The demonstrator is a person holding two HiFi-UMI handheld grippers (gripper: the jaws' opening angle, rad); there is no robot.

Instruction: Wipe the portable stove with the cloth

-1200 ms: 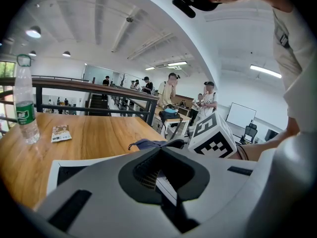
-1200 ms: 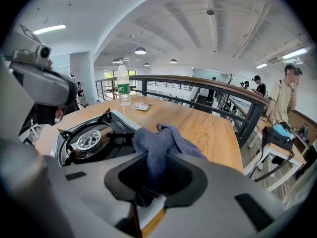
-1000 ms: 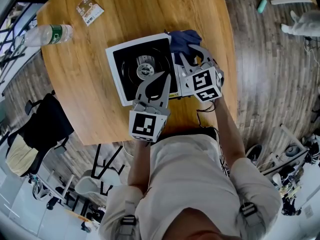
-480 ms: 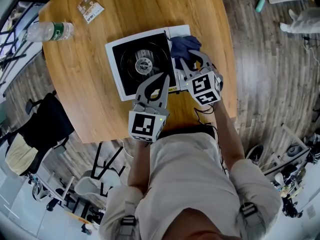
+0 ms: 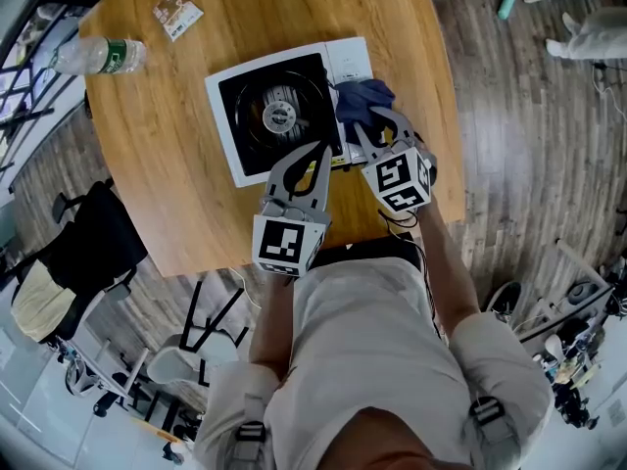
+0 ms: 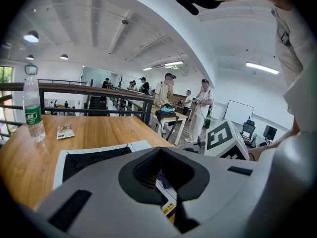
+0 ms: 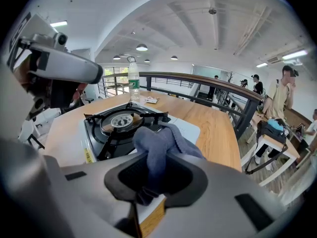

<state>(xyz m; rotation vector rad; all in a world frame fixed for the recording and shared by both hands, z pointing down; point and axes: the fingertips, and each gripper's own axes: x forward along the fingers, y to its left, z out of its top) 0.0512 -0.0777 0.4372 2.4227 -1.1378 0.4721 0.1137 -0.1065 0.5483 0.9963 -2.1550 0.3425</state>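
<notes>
The portable stove (image 5: 223, 130), white with a black burner top, sits on a round wooden table (image 5: 186, 204). My right gripper (image 5: 370, 125) is shut on a blue cloth (image 5: 362, 99) that rests on the stove's right side, by the white control panel. In the right gripper view the cloth (image 7: 161, 143) bunches up from between the jaws of that gripper (image 7: 143, 192), with the stove's burner (image 7: 121, 120) just beyond. My left gripper (image 5: 315, 153) hovers over the stove's near edge, shut and holding nothing. In its own view the left gripper (image 6: 176, 202) is above the stove (image 6: 62, 157).
A plastic water bottle (image 5: 98, 57) lies at the table's far left, with a small packet (image 5: 176, 13) beyond it. Black chairs (image 5: 98, 243) stand on the floor to the left. Several people (image 6: 166, 95) stand at a desk in the background.
My right gripper has drawn the cloth from the stove's far right corner back toward me along the right side, uncovering the white panel. The left gripper has barely moved.
</notes>
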